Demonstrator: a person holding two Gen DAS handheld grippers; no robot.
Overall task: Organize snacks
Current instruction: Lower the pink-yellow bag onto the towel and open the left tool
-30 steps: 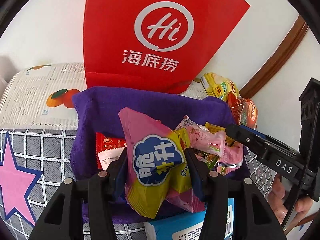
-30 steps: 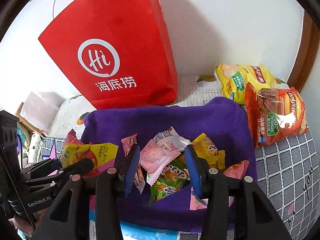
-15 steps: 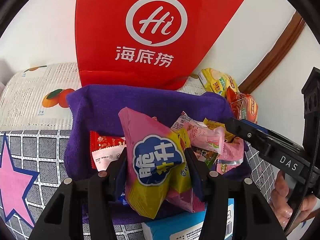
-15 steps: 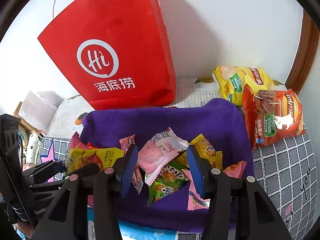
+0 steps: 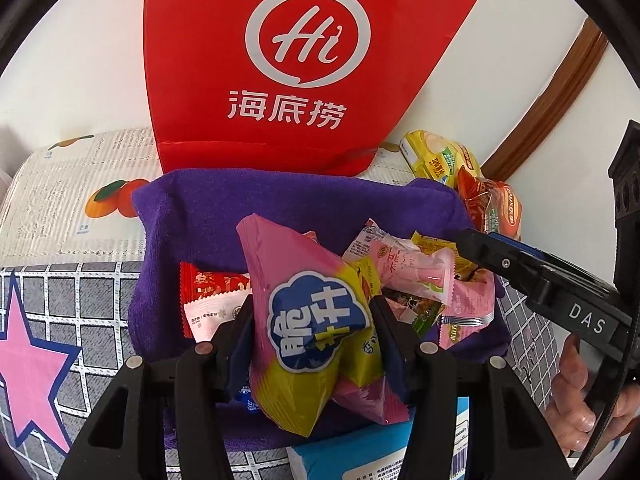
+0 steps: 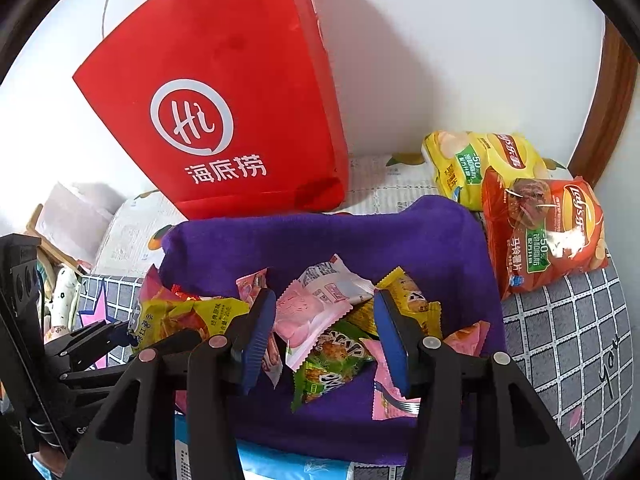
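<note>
My left gripper is shut on a pink and yellow snack bag and holds it above the near part of a purple cloth-lined basket. The bag also shows at the left of the right wrist view. My right gripper is open and empty over the basket, above a pink packet and a green packet. It also shows in the left wrist view. A red and white packet lies in the basket's left part.
A tall red paper bag stands behind the basket against the white wall. A yellow chip bag and a red chip bag lie at the back right. A blue box sits in front of the basket. The tablecloth is grey checked.
Both grippers have drawn slightly nearer the basket and red bag. The left gripper still holds the snack bag; the right stays open.
</note>
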